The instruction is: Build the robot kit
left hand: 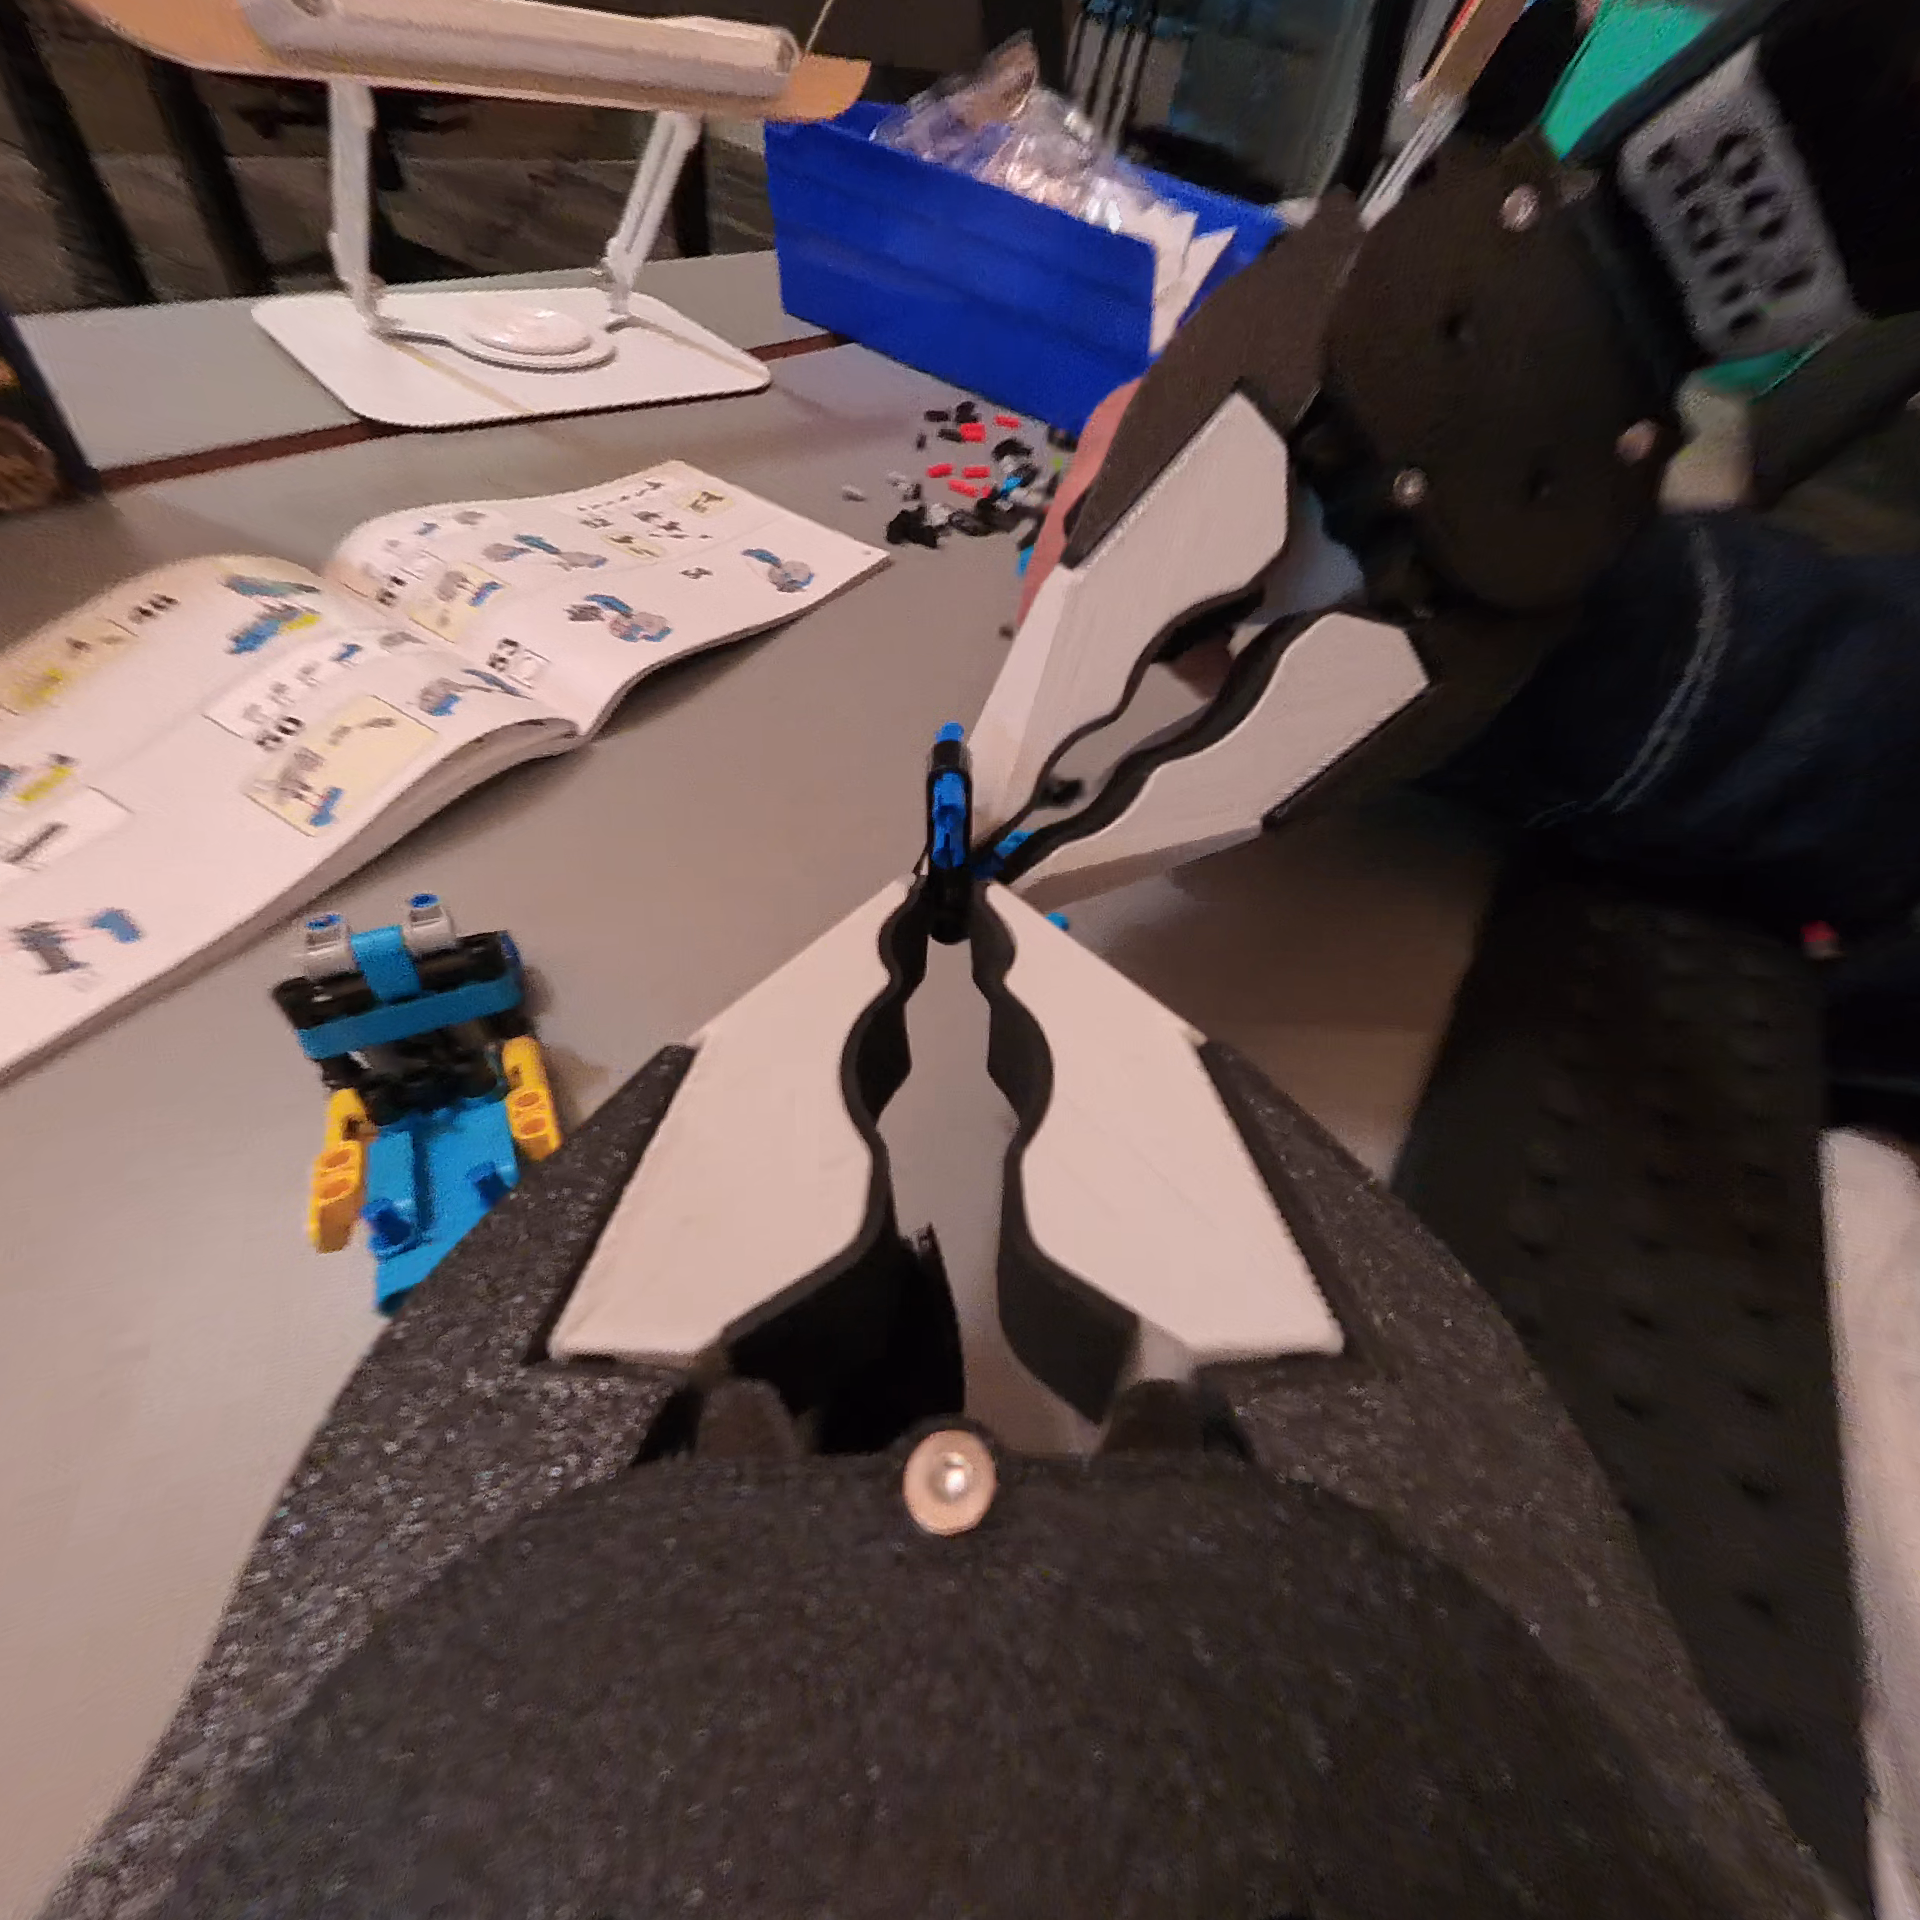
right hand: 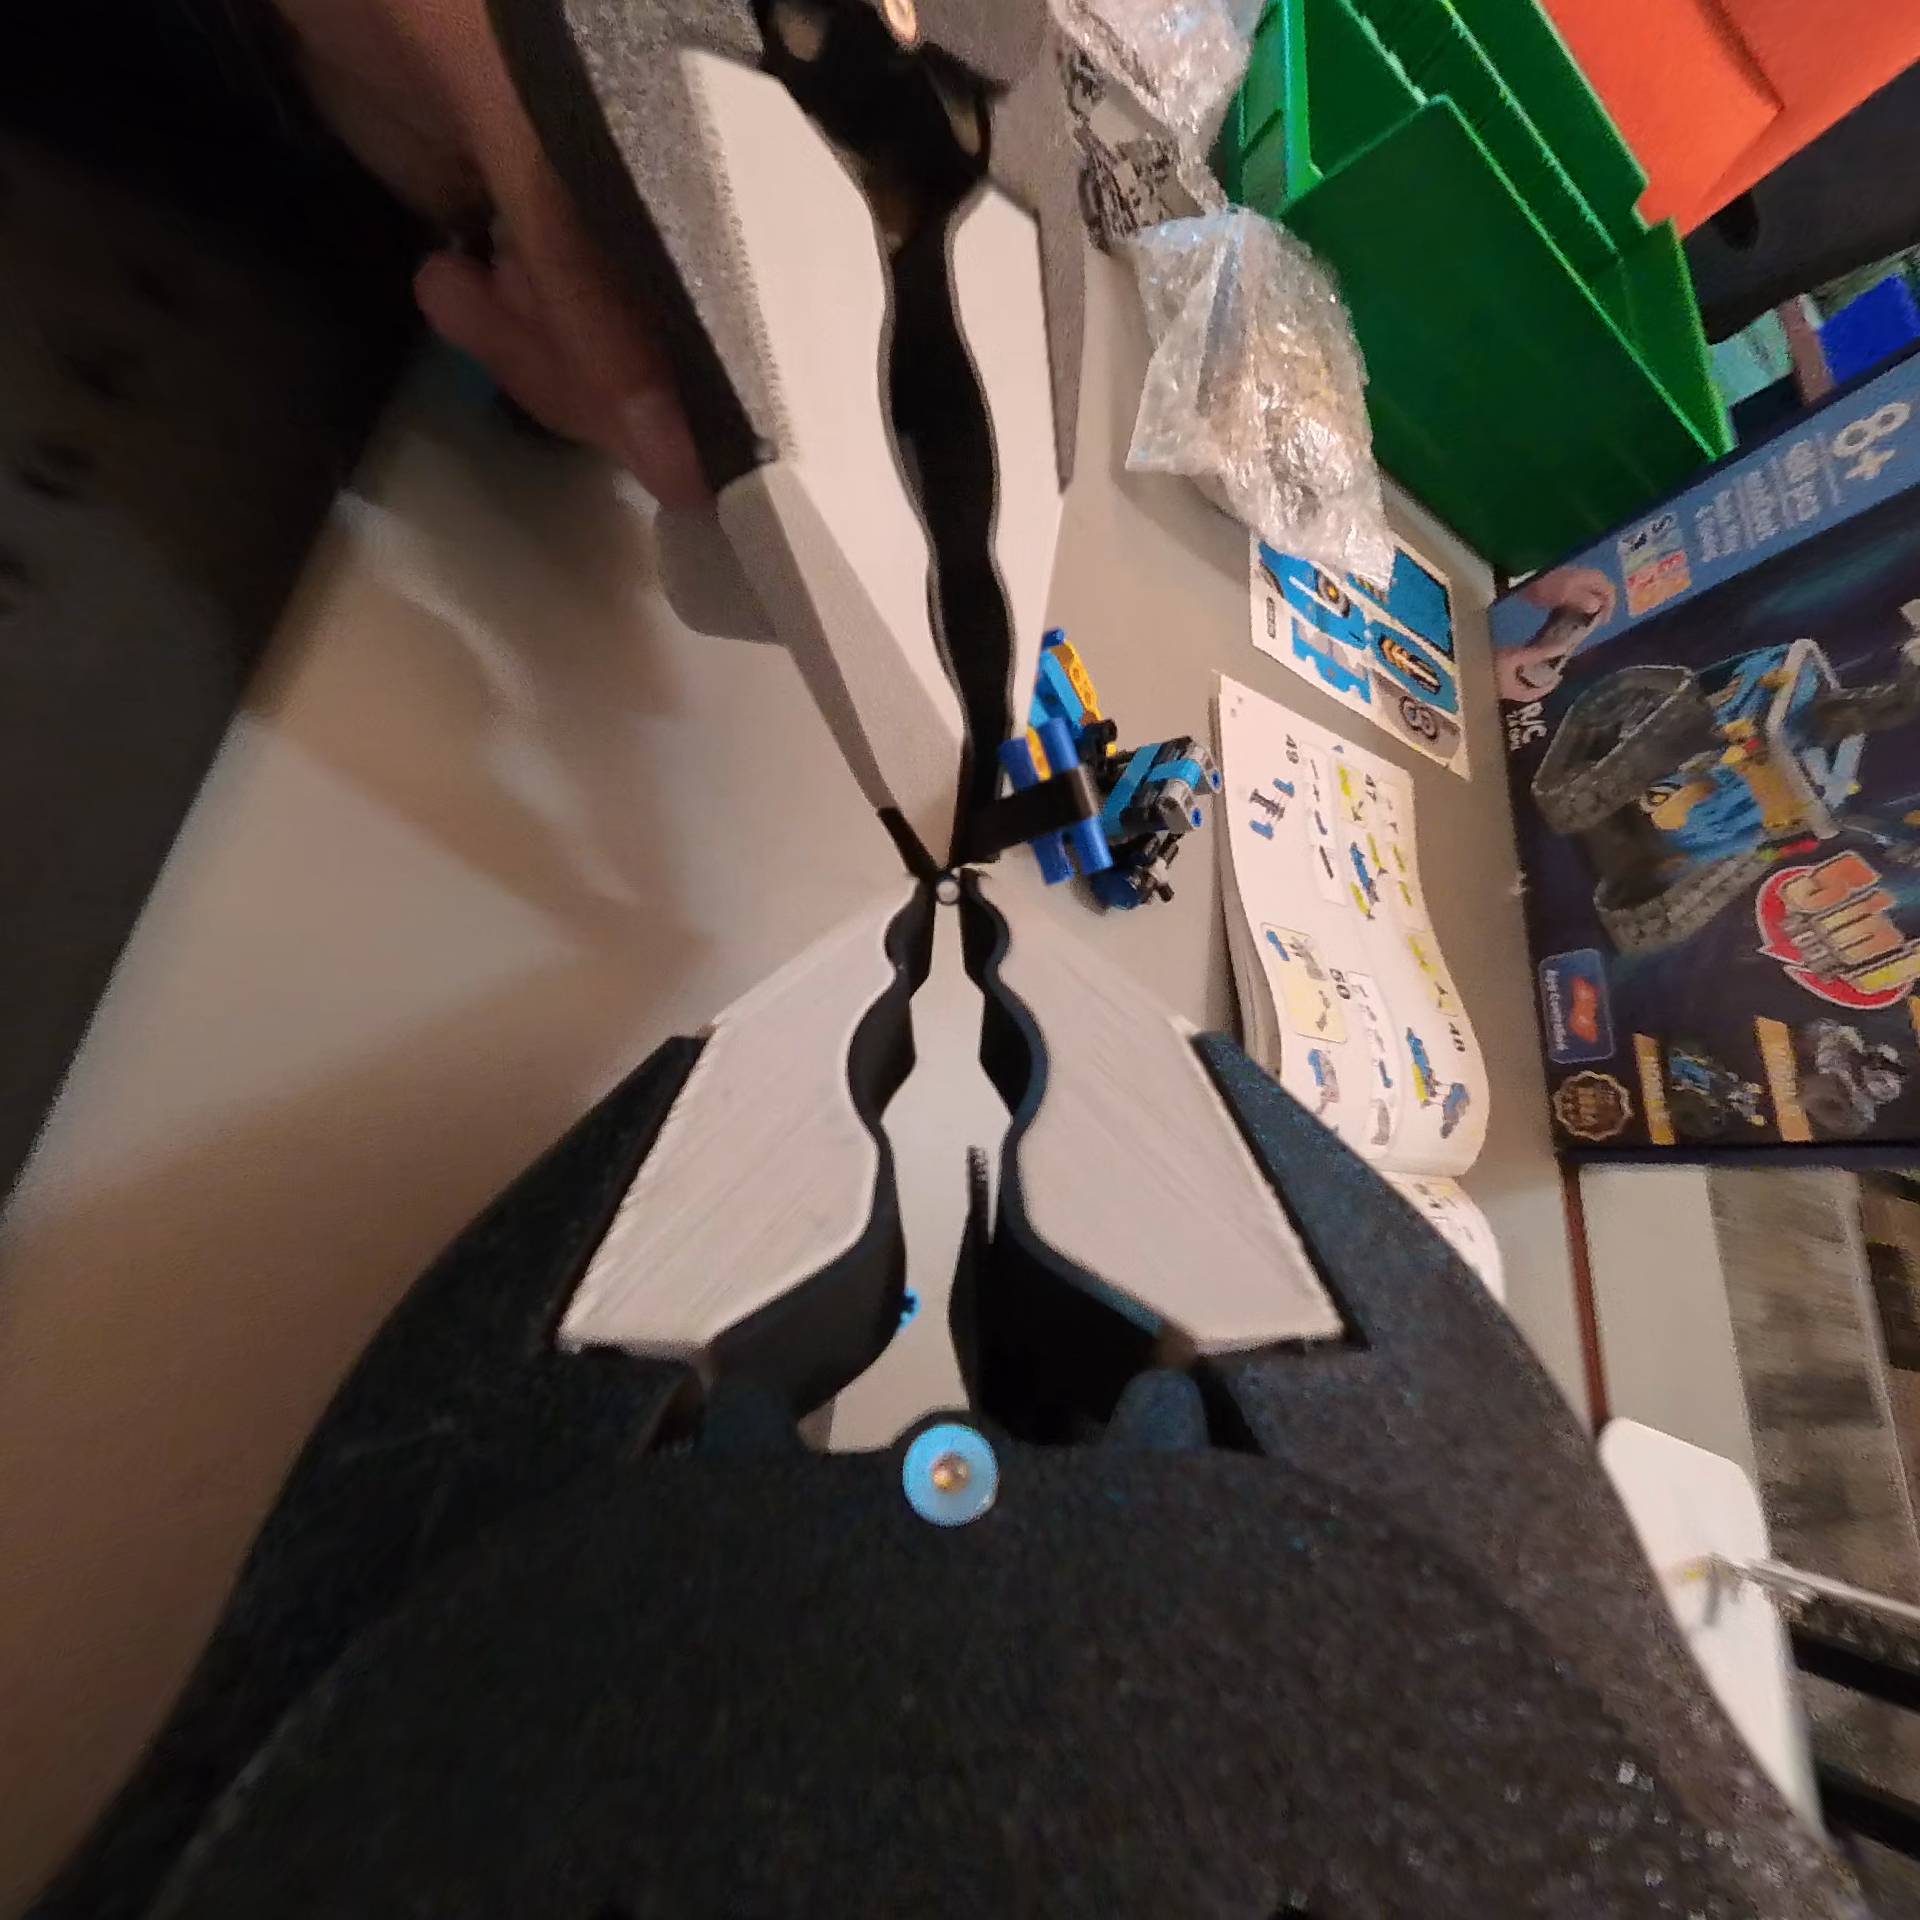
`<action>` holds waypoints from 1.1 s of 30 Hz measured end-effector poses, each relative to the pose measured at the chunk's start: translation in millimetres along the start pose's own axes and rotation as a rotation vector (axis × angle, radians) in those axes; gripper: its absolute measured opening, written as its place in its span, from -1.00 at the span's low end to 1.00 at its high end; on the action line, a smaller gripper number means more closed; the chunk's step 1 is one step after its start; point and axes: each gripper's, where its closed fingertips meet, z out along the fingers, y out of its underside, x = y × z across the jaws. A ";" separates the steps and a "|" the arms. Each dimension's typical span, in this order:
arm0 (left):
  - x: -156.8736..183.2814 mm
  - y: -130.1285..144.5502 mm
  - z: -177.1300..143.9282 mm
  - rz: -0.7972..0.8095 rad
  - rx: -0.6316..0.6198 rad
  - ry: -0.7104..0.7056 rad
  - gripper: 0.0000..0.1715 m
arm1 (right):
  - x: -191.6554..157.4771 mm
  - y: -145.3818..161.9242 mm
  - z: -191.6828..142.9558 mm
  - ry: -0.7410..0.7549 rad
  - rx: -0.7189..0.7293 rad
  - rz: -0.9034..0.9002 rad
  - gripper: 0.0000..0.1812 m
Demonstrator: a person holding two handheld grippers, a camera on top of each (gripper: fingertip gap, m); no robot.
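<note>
My left gripper (left hand: 948,914) is shut on a short black beam with blue pins (left hand: 945,810) and holds it upright above the grey table (left hand: 675,831). My right gripper (right hand: 945,902) is shut on a small pin (right hand: 945,890), seen end-on, and its tips meet the left gripper's tips at the beam's lower end. In the right wrist view the left gripper (right hand: 935,844) comes down from the top with the beam (right hand: 1044,812) sticking out to the right. A partly built blue, black and yellow model (left hand: 416,1081) lies on the table to the left, also in the right wrist view (right hand: 1132,821).
An open instruction booklet (left hand: 416,665) lies beyond the model. Behind it stand a white lamp base (left hand: 509,353), a blue bin (left hand: 956,260) and several loose small parts (left hand: 966,478). The right wrist view shows the set's box (right hand: 1714,779), green bins (right hand: 1475,312) and plastic bags (right hand: 1247,384). Only a small space, under 4 cm, lies between the two pairs of fingers.
</note>
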 end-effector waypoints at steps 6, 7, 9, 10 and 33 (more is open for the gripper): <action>15.0 -61.6 -44.9 -0.280 0.389 0.301 -0.92 | 28.0 -62.3 -51.9 -0.171 0.526 0.460 -0.96; 15.7 -67.6 -51.1 -0.313 0.431 0.337 -0.93 | 33.8 -73.4 -64.4 -0.201 0.624 0.525 -0.97; 20.2 -75.0 -57.8 -0.362 0.481 0.408 -0.92 | 39.3 -86.7 -74.5 -0.220 0.722 0.591 -0.97; 23.1 -77.7 -59.9 -0.380 0.497 0.441 -0.93 | 38.0 -89.9 -72.5 -0.218 0.726 0.596 -0.97; 25.6 -87.5 -63.3 -0.460 0.593 0.486 -0.94 | 35.2 -91.6 -62.4 -0.340 0.747 0.780 -0.97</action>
